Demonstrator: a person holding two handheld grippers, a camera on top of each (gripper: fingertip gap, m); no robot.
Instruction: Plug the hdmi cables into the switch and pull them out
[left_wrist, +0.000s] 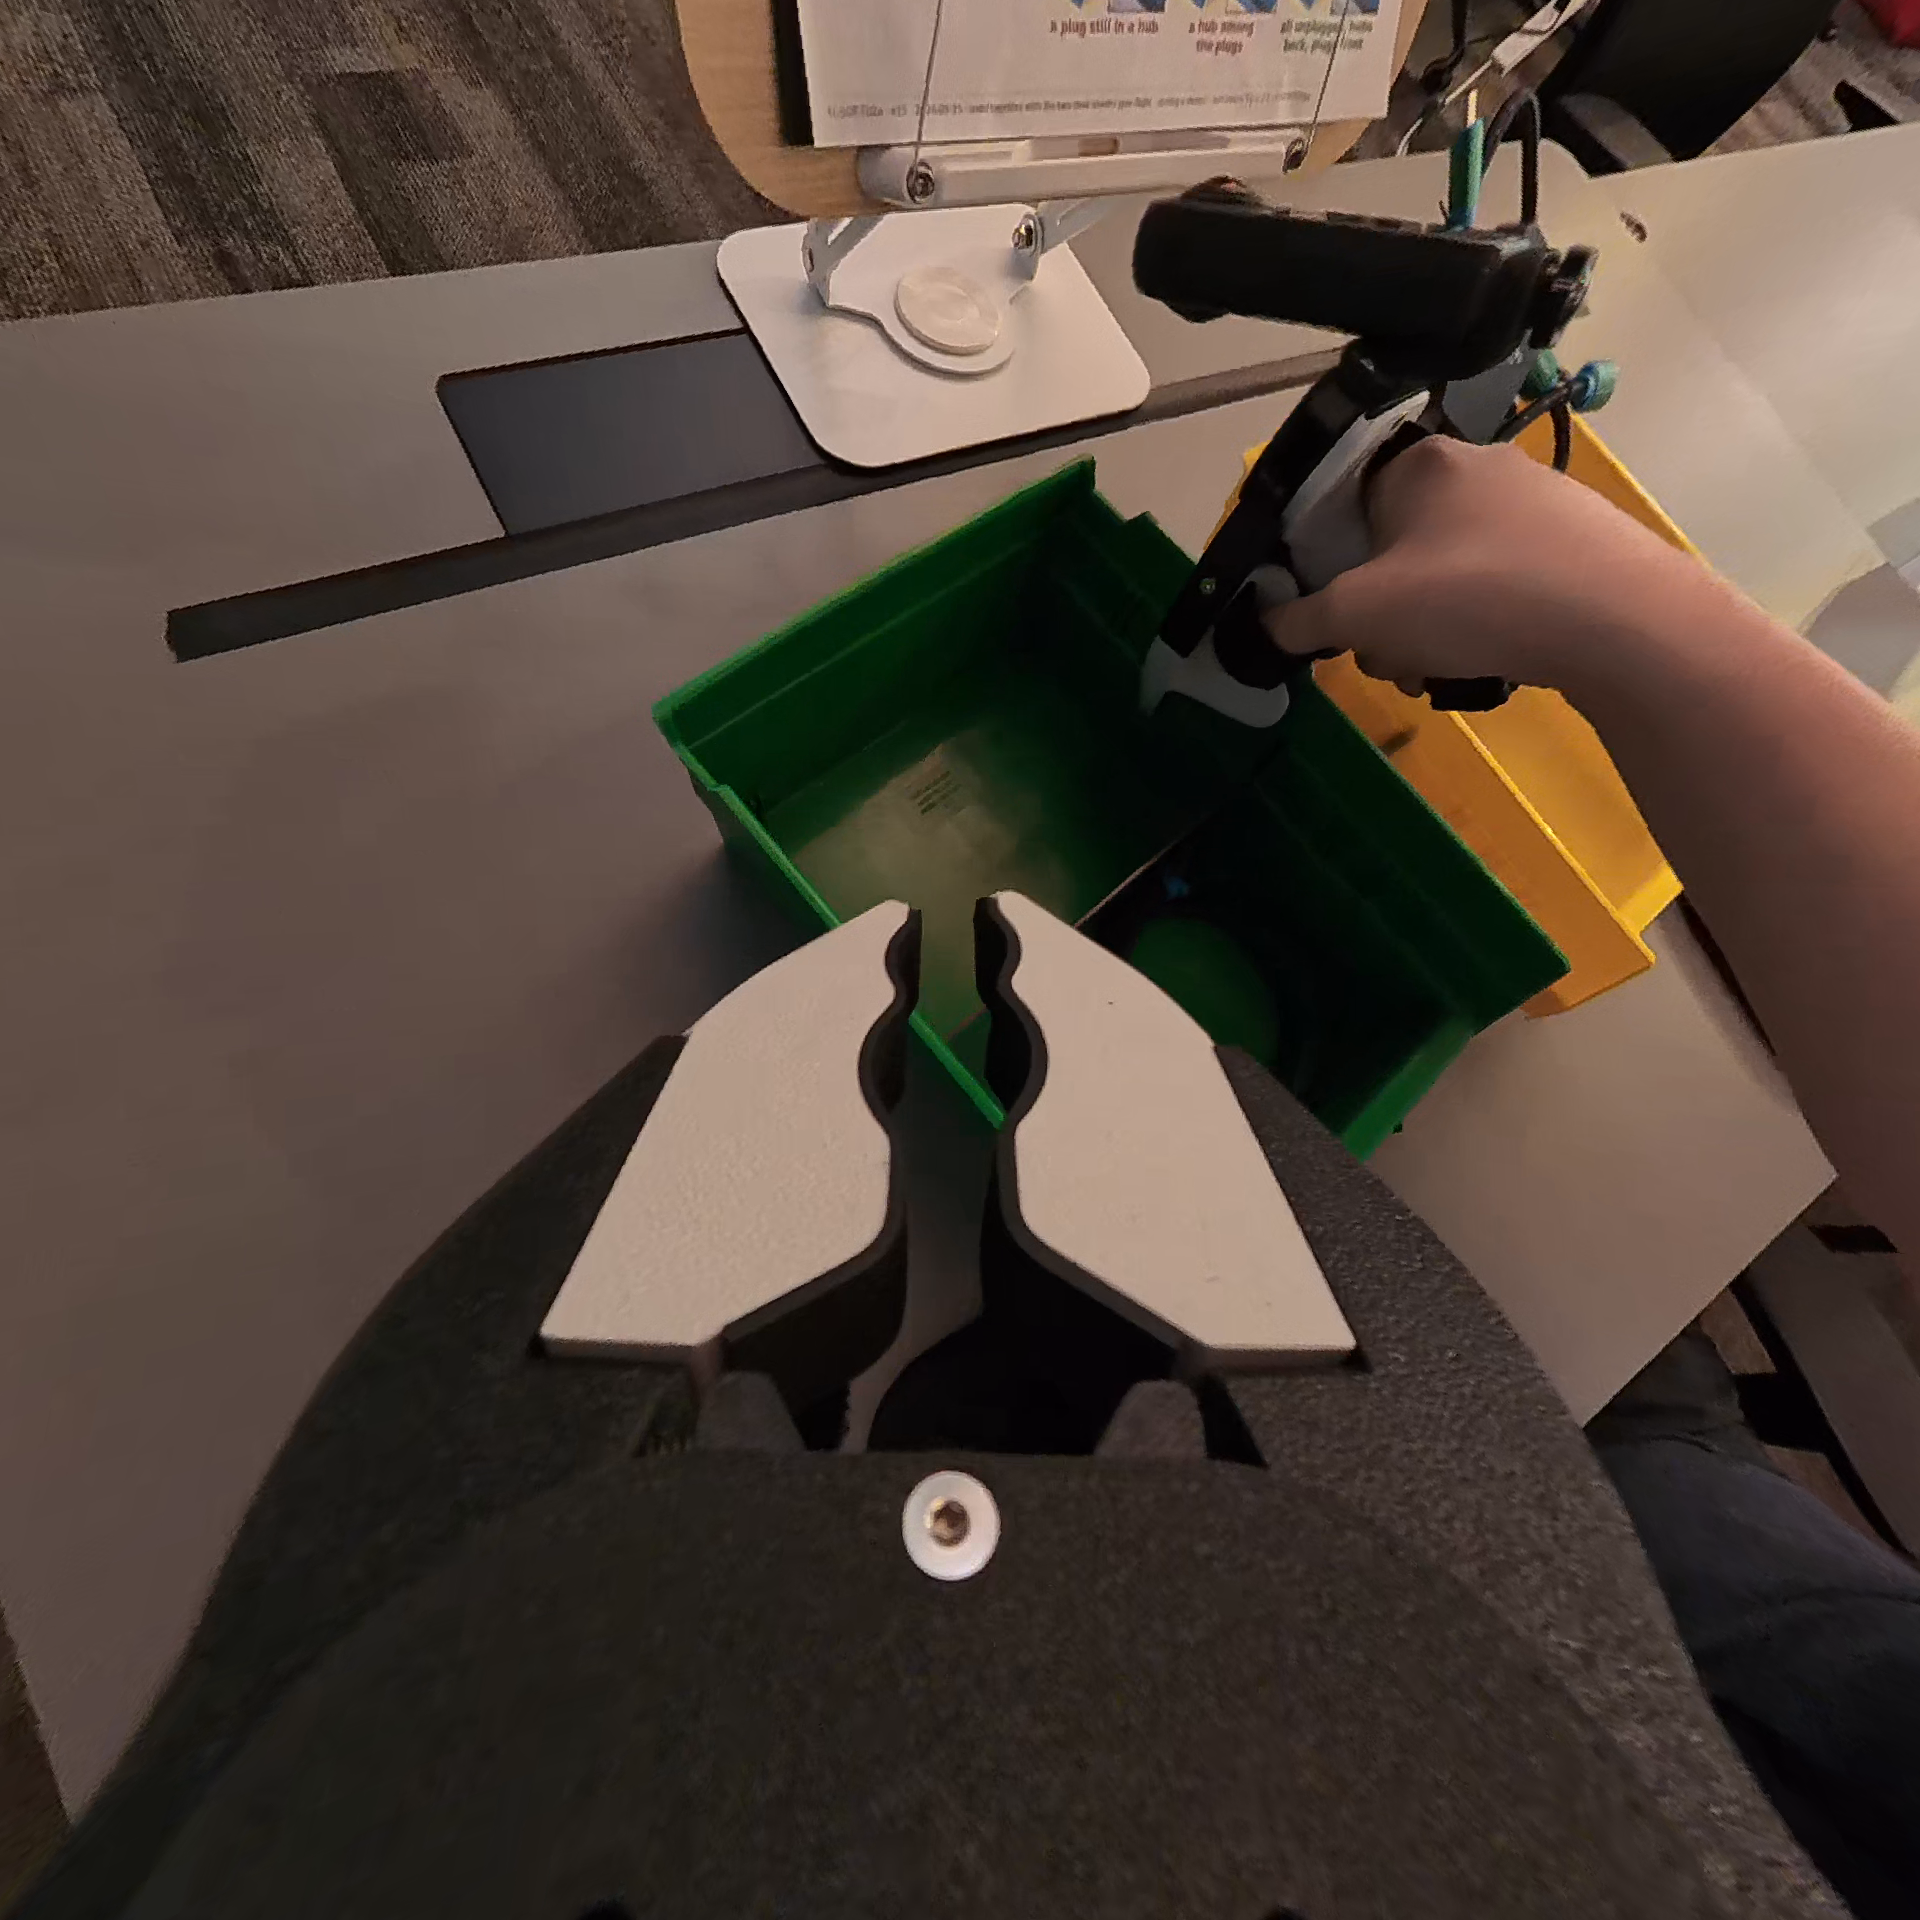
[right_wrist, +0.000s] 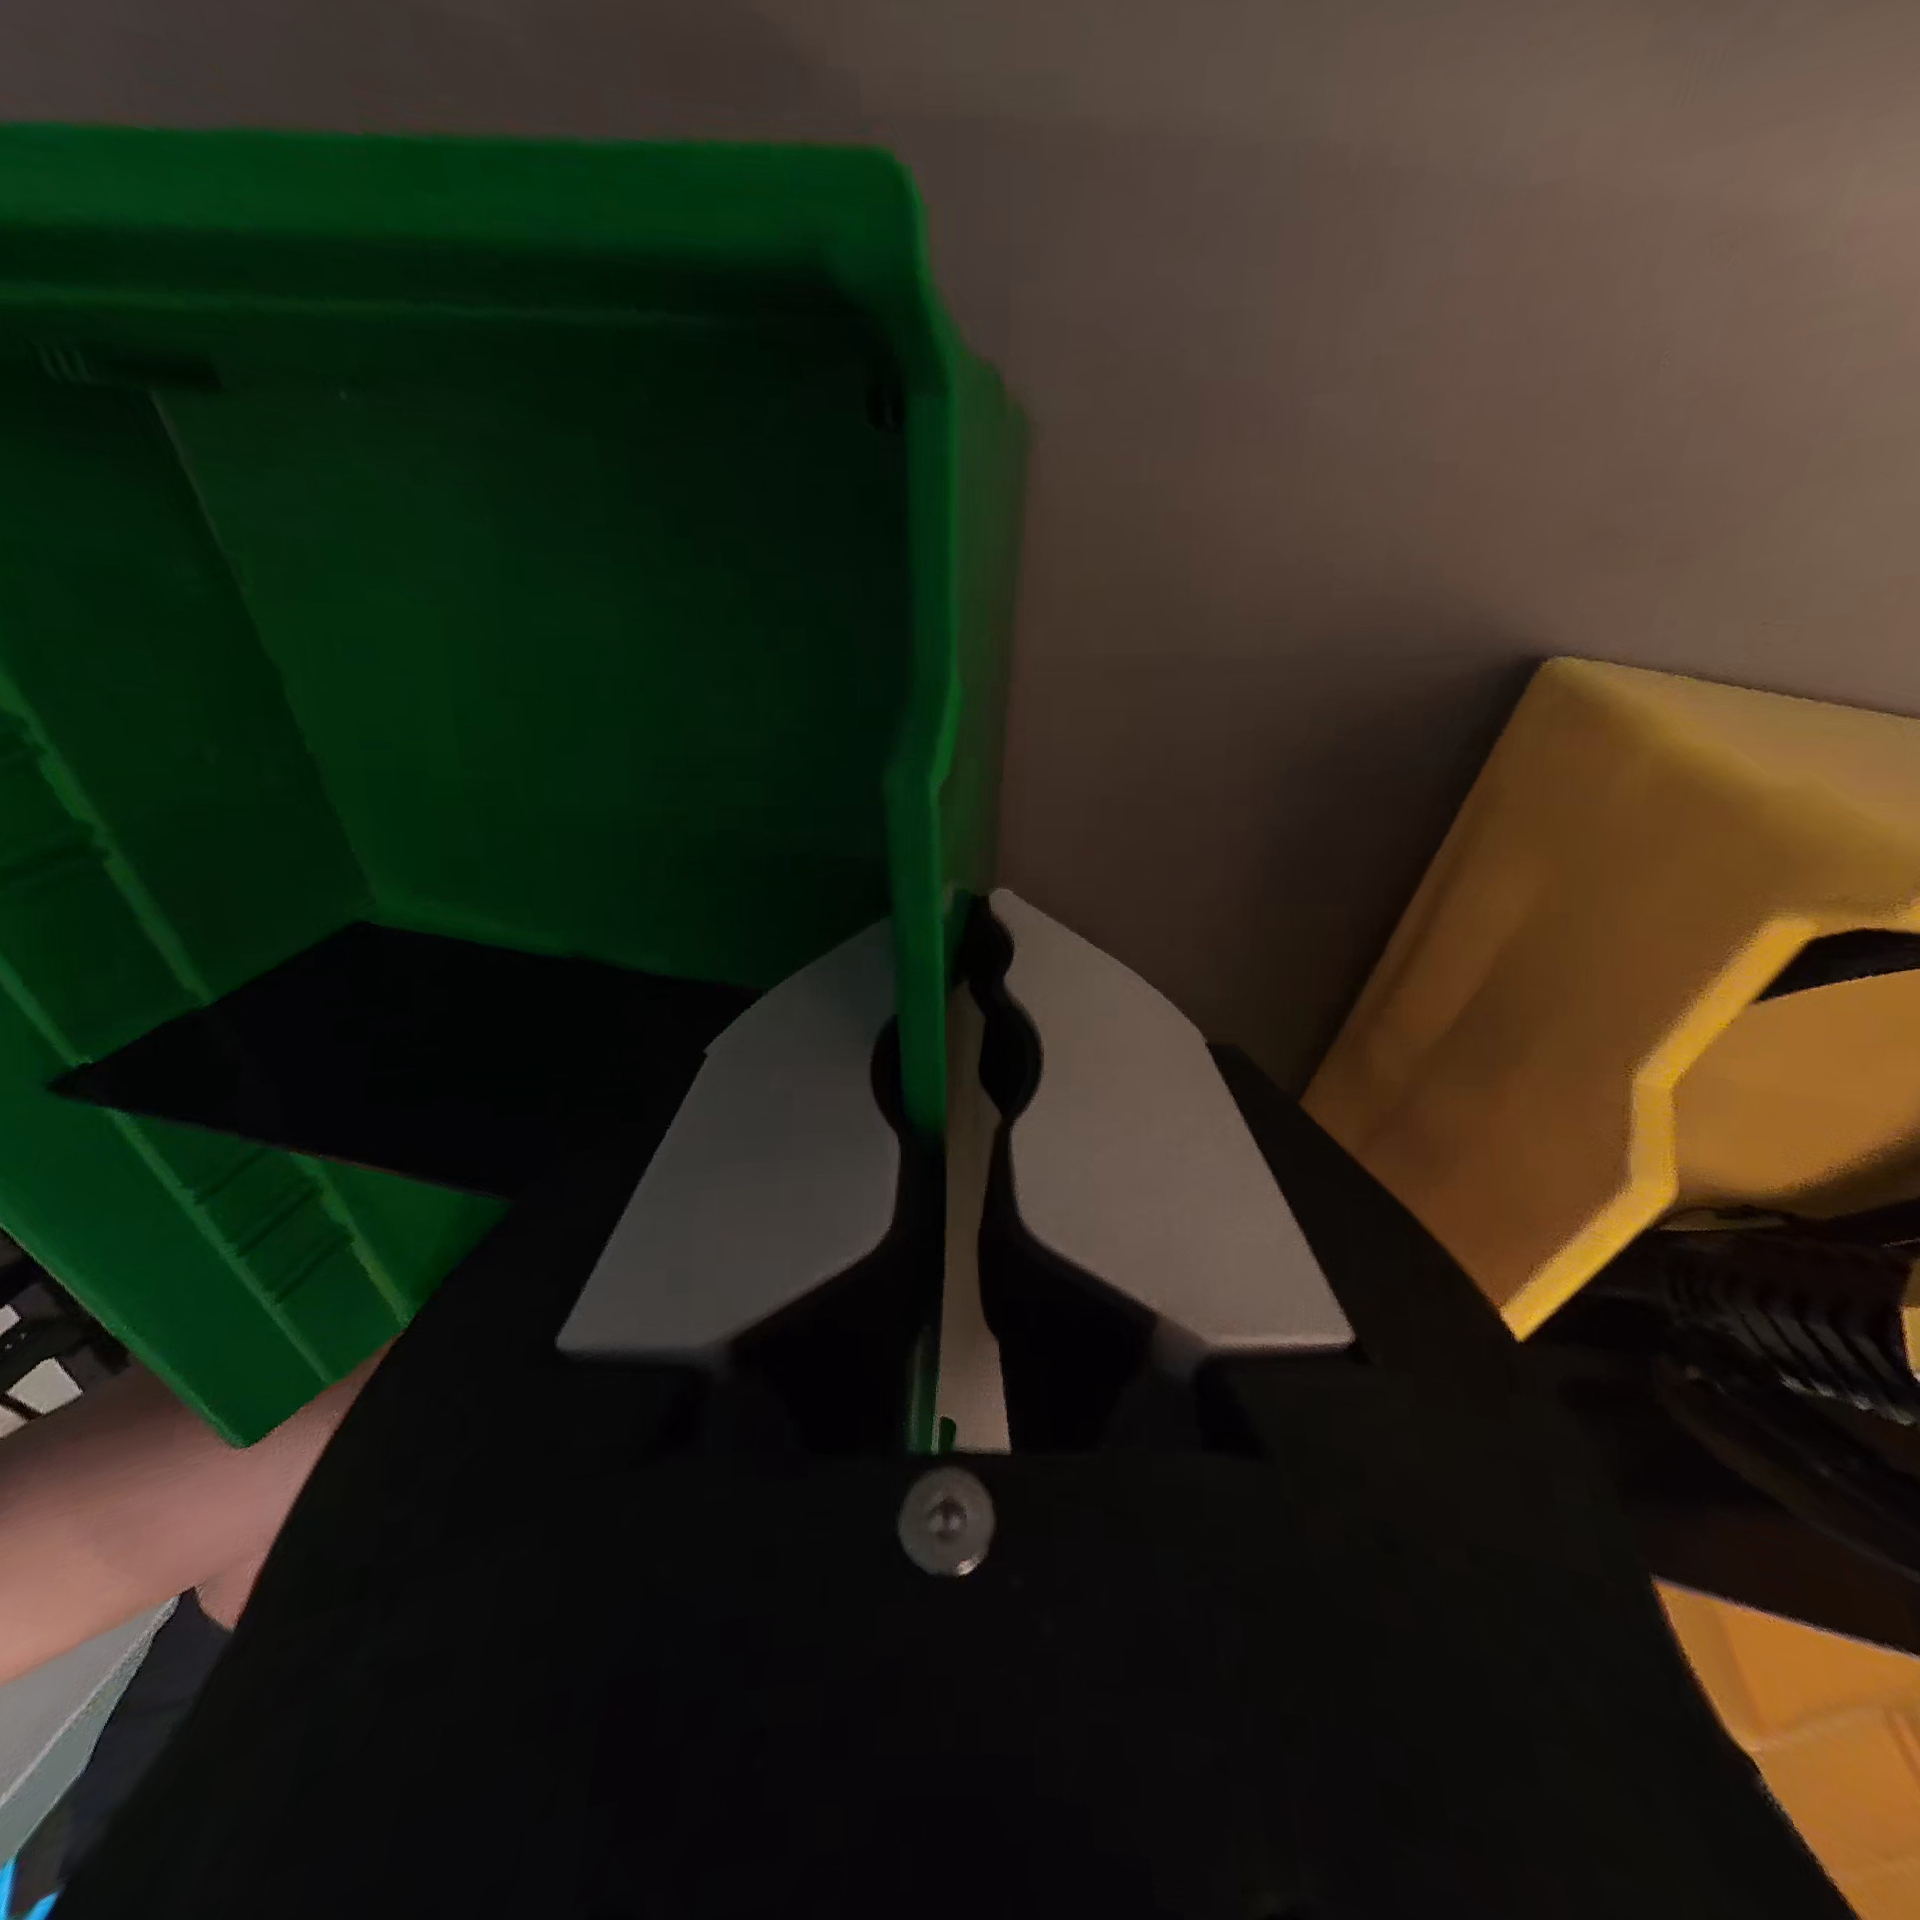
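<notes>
Lowest in the left wrist view, the left gripper (left_wrist: 948, 914) hangs with its grey fingers a narrow gap apart and nothing between them, poised over the near rim of the open green plastic bin (left_wrist: 727, 717) at mid-frame. Inside that bin, toward the lower right of its floor, lie dark shapes, one rounded and green-lit, with a speck of blue; these may be the hdmi cables or the switch, but the shadow is too deep to tell. Further up and to the right, the right gripper (left_wrist: 1205, 691), held in a person's hand (left_wrist: 1475, 561), sits at the bin's far right wall. In the right wrist view the right gripper (right_wrist: 951, 925) is clamped on that thin green wall, the plastic running up the middle between the pads. Beyond, at right of both frames, stands a yellow plastic bin (right_wrist: 1621, 883), just beside the green one, on the grey tabletop (left_wrist: 312, 831). The step appears to be steadying or shifting the bin: keep the pinch square and pull level, so the contents do not slide.
</notes>
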